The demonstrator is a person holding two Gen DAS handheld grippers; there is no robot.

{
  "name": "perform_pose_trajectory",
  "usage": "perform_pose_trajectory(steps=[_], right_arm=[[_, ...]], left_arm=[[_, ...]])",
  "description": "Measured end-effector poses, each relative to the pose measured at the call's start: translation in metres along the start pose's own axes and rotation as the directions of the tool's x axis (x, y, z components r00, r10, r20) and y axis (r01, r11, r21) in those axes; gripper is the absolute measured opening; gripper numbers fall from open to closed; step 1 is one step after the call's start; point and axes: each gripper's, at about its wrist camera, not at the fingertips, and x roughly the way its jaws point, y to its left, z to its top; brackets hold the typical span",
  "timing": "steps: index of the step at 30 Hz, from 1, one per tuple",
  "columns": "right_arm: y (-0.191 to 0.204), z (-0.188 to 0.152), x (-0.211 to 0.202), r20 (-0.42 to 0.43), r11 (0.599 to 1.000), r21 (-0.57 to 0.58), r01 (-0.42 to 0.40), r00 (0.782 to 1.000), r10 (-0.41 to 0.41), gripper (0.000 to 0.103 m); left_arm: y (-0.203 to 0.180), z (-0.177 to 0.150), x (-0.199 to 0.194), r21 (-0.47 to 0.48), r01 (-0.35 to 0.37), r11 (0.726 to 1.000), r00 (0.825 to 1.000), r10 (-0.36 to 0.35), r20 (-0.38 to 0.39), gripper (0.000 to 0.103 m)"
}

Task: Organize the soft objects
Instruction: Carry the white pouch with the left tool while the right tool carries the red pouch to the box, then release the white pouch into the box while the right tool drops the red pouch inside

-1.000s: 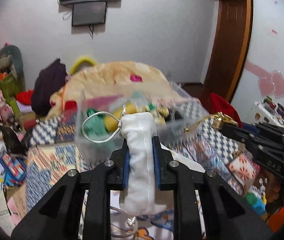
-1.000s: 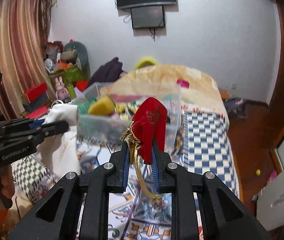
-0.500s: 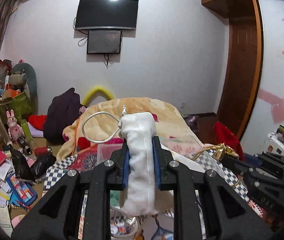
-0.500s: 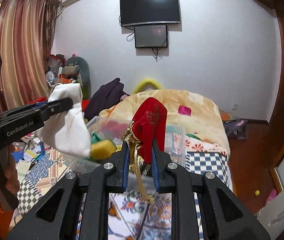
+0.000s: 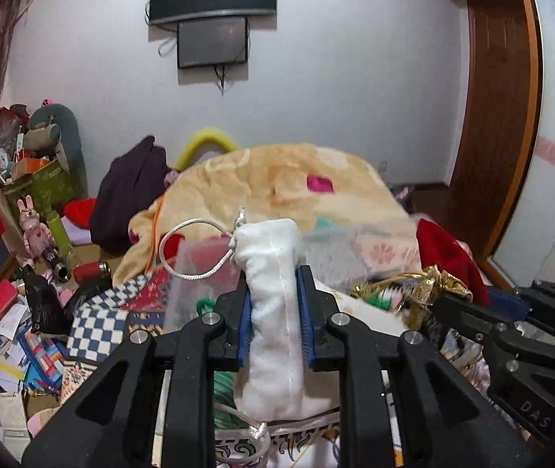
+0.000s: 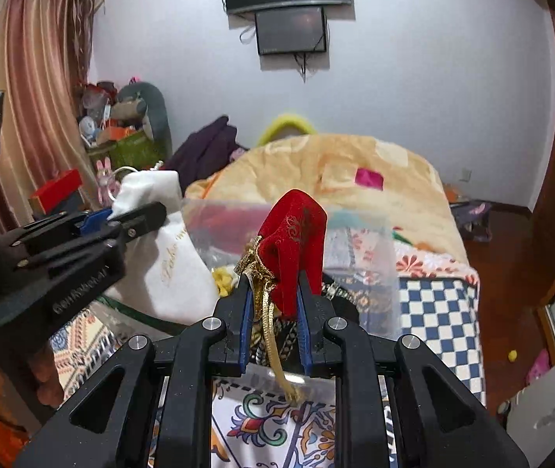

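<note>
Two pouches are held up at once, one in each hand-held gripper, above a clear plastic bin (image 6: pixel 359 249) that stands on the bed (image 6: pixel 439 308). A white drawstring pouch (image 5: pixel 275 312) is pinched across its middle by the left hand-held gripper (image 5: pixel 275 323), whose blue pads are pressed flat against the cloth on both sides; the neck stands up above the fingers and the silver cord (image 5: pixel 187 251) loops out to the left. A red velvet pouch (image 6: pixel 295 249) is clamped near its gathered neck by the right hand-held gripper (image 6: pixel 275 319), with a gold cord (image 6: pixel 273 351) hanging down between the closed fingers. Both are probably gripped this way so that the soft bodies stay bunched and the cords hang clear.

Seen from the right wrist, the white pouch is carried just left of the red one, near the bin's left wall, the two pouches being apart. The bin already holds yellow and green items, though its exact contents are blurred. Its near rim lies just ahead of both grippers, so open room for a drop is judged to be over the bin's middle. A loose cord could catch on the rim. Beyond the bin, a beige blanket (image 6: pixel 316 171) is heaped toward the far end of the bed; clutter is piled on the floor (image 5: pixel 16 335) by the bed's left edge.
</note>
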Motion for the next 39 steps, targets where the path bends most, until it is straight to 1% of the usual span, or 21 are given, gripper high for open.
perform_pose_trajectory(steps=[2,4,5,6,7,8,9,12,14,17,20,23,25,27,28,32,36,39], right_arm=[[0.001,-0.001,0.003,-0.017,1.000,-0.004,0.000,1.000,0.000,0.021],[0.003,-0.004,0.006,-0.033,1.000,-0.010,0.002,0.999,-0.002,0.021],[0.004,-0.005,0.007,-0.042,1.000,-0.012,-0.001,0.999,0.001,0.022],[0.005,-0.005,0.008,-0.052,1.000,-0.011,-0.003,0.999,0.002,0.027],[0.004,-0.006,0.008,-0.057,1.000,-0.008,-0.003,0.998,0.003,0.029],[0.003,-0.005,0.008,-0.060,1.000,-0.004,-0.005,0.998,0.005,0.035],[0.003,-0.006,0.006,-0.058,1.000,0.000,-0.007,0.998,0.007,0.041],[0.000,-0.006,0.001,-0.045,1.000,0.006,-0.007,0.999,0.008,0.050],[-0.002,-0.005,-0.006,-0.037,1.000,0.005,-0.010,0.999,0.010,0.051],[-0.001,-0.002,-0.015,-0.015,1.000,0.000,-0.012,1.000,0.012,0.051],[0.000,0.002,-0.034,0.025,1.000,-0.013,-0.008,1.000,0.008,0.051],[0.002,0.007,-0.050,0.069,1.000,-0.023,-0.005,0.998,0.006,0.051],[0.003,0.011,-0.065,0.111,1.000,-0.024,-0.002,0.994,0.005,0.053],[0.004,0.014,-0.081,0.157,1.000,-0.022,0.003,0.988,0.001,0.062],[0.004,0.016,-0.088,0.179,1.000,-0.023,0.006,0.984,-0.001,0.064],[0.008,0.020,-0.113,0.248,1.000,-0.030,0.009,0.969,-0.002,0.065],[0.009,0.021,-0.137,0.310,1.000,-0.027,0.012,0.951,-0.003,0.069],[0.010,0.022,-0.148,0.340,1.000,-0.024,0.008,0.941,0.001,0.069]], left_arm=[[0.000,-0.005,0.005,0.004,0.003,1.000,1.000,-0.003,-0.022,0.020],[0.000,-0.008,0.007,0.010,0.003,1.000,0.999,-0.003,-0.035,0.023],[0.000,-0.009,0.007,0.016,-0.005,1.000,0.999,0.006,-0.039,0.028],[-0.001,-0.010,0.008,0.026,-0.014,1.000,0.999,0.015,-0.044,0.036],[-0.001,-0.011,0.007,0.030,-0.024,0.999,0.999,0.025,-0.048,0.041],[0.000,-0.012,0.007,0.031,-0.028,0.999,0.999,0.029,-0.046,0.050],[0.000,-0.014,0.005,0.031,-0.030,0.999,0.999,0.031,-0.041,0.056],[0.001,-0.016,-0.001,0.037,-0.023,0.999,0.999,0.024,-0.037,0.058],[0.003,-0.016,-0.004,0.034,-0.016,0.999,0.999,0.017,-0.038,0.058],[0.005,-0.013,-0.016,0.015,0.017,1.000,0.999,-0.017,-0.031,0.058],[0.005,-0.009,-0.036,0.009,0.047,0.999,0.999,-0.047,0.003,0.058],[0.004,-0.002,-0.060,0.019,0.069,0.997,0.996,-0.070,0.054,0.058],[0.002,0.003,-0.076,0.022,0.088,0.996,0.992,-0.089,0.086,0.058],[0.002,0.008,-0.095,0.019,0.110,0.994,0.986,-0.111,0.124,0.058],[0.002,0.010,-0.101,0.015,0.116,0.993,0.983,-0.117,0.139,0.058],[0.001,0.018,-0.130,0.009,0.138,0.990,0.970,-0.137,0.199,0.058],[0.003,0.024,-0.153,0.000,0.173,0.985,0.955,-0.168,0.244,0.064],[0.005,0.027,-0.167,0.004,0.184,0.983,0.945,-0.178,0.275,0.066]])
